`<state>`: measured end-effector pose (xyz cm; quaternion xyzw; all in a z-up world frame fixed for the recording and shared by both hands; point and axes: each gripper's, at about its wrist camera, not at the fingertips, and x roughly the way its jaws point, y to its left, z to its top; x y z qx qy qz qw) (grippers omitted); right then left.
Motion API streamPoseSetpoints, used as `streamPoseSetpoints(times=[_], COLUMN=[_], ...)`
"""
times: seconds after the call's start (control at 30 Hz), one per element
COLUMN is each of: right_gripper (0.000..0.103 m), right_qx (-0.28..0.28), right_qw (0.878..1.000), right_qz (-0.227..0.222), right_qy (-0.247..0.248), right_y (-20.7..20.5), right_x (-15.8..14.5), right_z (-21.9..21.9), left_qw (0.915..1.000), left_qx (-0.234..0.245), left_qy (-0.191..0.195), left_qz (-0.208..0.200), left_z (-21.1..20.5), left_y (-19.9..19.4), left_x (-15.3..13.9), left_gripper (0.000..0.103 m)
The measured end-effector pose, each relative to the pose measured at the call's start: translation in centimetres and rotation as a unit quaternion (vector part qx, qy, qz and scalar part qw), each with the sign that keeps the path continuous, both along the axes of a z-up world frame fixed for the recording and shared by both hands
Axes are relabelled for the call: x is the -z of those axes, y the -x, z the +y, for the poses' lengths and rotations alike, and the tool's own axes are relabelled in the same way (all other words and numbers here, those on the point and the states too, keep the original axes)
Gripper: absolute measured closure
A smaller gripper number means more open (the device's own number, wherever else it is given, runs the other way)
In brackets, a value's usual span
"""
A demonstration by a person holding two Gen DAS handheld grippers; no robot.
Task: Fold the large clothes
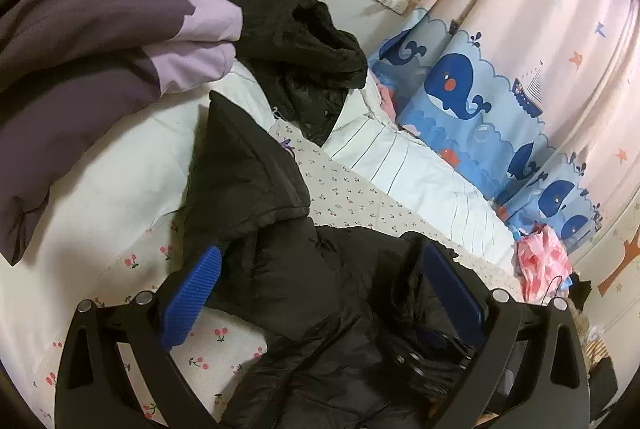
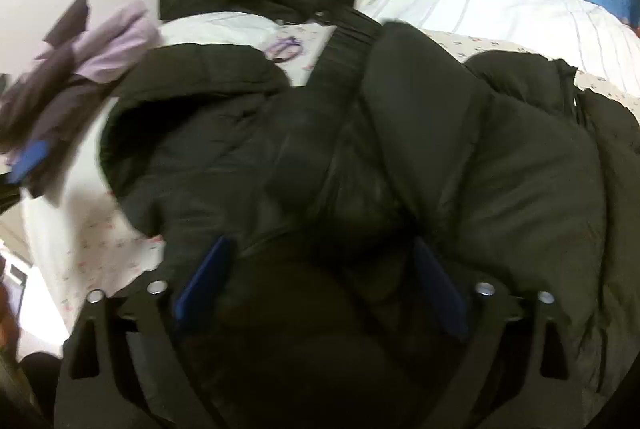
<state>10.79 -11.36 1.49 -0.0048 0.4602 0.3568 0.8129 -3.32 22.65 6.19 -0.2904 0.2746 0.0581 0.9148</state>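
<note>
Hovering: both grippers are hanging over a black padded jacket (image 2: 460, 149) spread on the bed (image 1: 100, 157), the large garment this fold seems to concern.
Jacket place: it is lying crumpled across the cherry-print sheet (image 1: 216, 341), filling the middle of the right wrist view, its hood (image 1: 244, 165) pointing toward 11 o'clock in the left wrist view.
Right gripper (image 2: 320, 293): its jaws are standing wide and released, blue pads on either side of dark fabric at 6 o'clock, pressing on nothing I can make out; the view is blurred.
Left gripper (image 1: 324, 309): its jaws are likewise spread and released, straddling the jacket below the hood, with no cloth pinched.
Why so held: jaws this wide are probably being readied to take a thick quilted edge, since padding needs a broad bite.
Purple jacket (image 1: 88, 49): it is resting at 10 o'clock, well apart, likely set aside so the black one has room.
Second black garment (image 1: 304, 45): it is heaped at 12 o'clock near the striped bedding (image 1: 420, 169).
Curtain (image 1: 472, 89): the whale print is hanging at 2 o'clock beside the bed.
Progress: the fold is looking barely begun, judging by the rumpled lie.
</note>
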Motion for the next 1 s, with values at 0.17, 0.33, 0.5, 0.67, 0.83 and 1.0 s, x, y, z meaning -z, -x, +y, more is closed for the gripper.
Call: streamPoseSetpoints(times=[0.17, 0.33, 0.5, 0.67, 0.83, 1.0], right_gripper=[0.01, 0.01, 0.01, 0.01, 0.009, 0.017], right_qx=[0.006, 0.056, 0.029, 0.034, 0.047, 0.108], right_qw=[0.999, 0.993, 0.967, 0.916, 0.88, 0.861], right_qz=[0.018, 0.014, 0.1, 0.229, 0.334, 0.337], right_qy=[-0.039, -0.103, -0.231, -0.326, -0.333, -0.365], right_y=[0.2, -0.3, -2.2, -8.3, -12.4, -15.6], right_x=[-1.1, -3.0, -3.1, -0.9, 3.5, 5.7], right_z=[-1.3, -3.7, -1.2, 4.6, 11.9, 14.6], left_qw=[0.9999, 0.9983, 0.9964, 0.9965, 0.9972, 0.9981], left_qx=[-0.013, -0.056, -0.084, -0.077, -0.055, -0.04], left_qy=[0.011, -0.007, -0.008, -0.032, -0.049, -0.044], left_qz=[0.0, -0.01, -0.008, -0.011, -0.013, -0.015], left_z=[1.1, 3.8, 6.4, 6.2, 5.2, 4.7], left_y=[0.3, 1.6, 2.5, 3.0, 2.5, 2.4], left_x=[-0.1, -0.8, -0.7, -1.2, -1.5, -1.4], left_gripper=[0.006, 0.006, 0.006, 0.006, 0.006, 0.006])
